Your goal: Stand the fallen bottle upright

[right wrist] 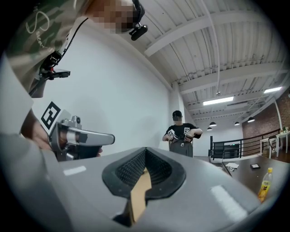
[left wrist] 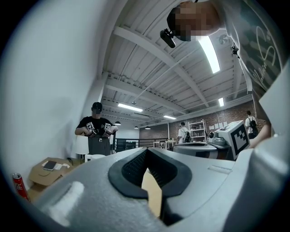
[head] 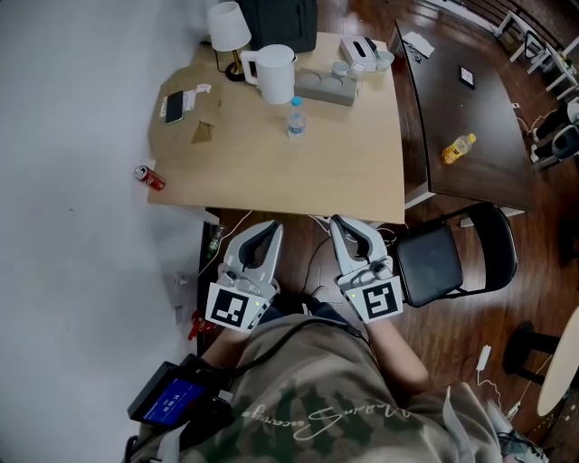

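Note:
A clear water bottle (head: pixel 295 118) stands upright near the middle of the light wooden table (head: pixel 362 172). On the dark table (head: pixel 452 108) to the right is a yellow bottle (head: pixel 458 148); in the right gripper view this yellow bottle (right wrist: pixel 265 185) looks upright. A red can (head: pixel 149 177) sits at the light table's near left corner. I hold both grippers close to my body, short of the table's near edge. The left gripper (head: pixel 269 226) and the right gripper (head: pixel 341 222) are both shut, with nothing between the jaws. Both point level toward the table.
At the back of the light table are a lamp (head: pixel 228 27), a white jug (head: pixel 276 72), a cardboard box (head: pixel 185 113) with a phone on it and small containers. A black chair (head: pixel 452 258) stands right of my grippers. Across the table stands another person (right wrist: pixel 181 131) holding grippers.

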`<state>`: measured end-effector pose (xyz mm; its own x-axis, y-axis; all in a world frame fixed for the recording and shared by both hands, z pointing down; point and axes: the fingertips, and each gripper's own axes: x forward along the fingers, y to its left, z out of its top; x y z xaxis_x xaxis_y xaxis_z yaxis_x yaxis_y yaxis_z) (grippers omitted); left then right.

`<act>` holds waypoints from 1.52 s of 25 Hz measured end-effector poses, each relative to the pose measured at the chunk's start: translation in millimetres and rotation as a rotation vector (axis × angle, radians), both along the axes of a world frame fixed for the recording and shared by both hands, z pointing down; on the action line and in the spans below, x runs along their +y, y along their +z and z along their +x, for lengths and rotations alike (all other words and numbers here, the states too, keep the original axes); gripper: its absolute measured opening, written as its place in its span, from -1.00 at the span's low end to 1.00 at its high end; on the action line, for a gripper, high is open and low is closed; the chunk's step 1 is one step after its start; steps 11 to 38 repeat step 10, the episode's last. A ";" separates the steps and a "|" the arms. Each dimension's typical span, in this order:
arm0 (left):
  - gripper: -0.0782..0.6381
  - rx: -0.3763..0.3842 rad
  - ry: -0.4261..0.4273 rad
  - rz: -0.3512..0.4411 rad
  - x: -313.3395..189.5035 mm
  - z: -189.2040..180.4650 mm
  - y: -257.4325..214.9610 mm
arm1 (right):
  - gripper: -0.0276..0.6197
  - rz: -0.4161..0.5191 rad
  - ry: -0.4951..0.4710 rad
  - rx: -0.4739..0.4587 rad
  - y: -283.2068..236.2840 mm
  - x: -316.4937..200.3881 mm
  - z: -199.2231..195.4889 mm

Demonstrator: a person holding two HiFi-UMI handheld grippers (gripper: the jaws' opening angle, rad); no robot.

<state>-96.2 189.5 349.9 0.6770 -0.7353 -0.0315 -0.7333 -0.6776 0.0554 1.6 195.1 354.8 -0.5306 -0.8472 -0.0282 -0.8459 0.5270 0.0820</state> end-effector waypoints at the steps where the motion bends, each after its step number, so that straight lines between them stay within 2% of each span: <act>1: -0.78 -0.001 0.004 0.001 -0.2 1.4 -0.1 | -0.91 0.003 0.002 0.001 -0.8 -0.2 1.4; 6: -0.78 -0.002 0.024 0.004 1.4 6.7 2.0 | -0.91 0.011 0.007 0.001 -0.1 -1.0 5.6; 38: -0.78 -0.006 0.015 0.005 -2.5 6.8 1.7 | -0.91 0.023 0.006 -0.009 -1.4 -2.4 8.3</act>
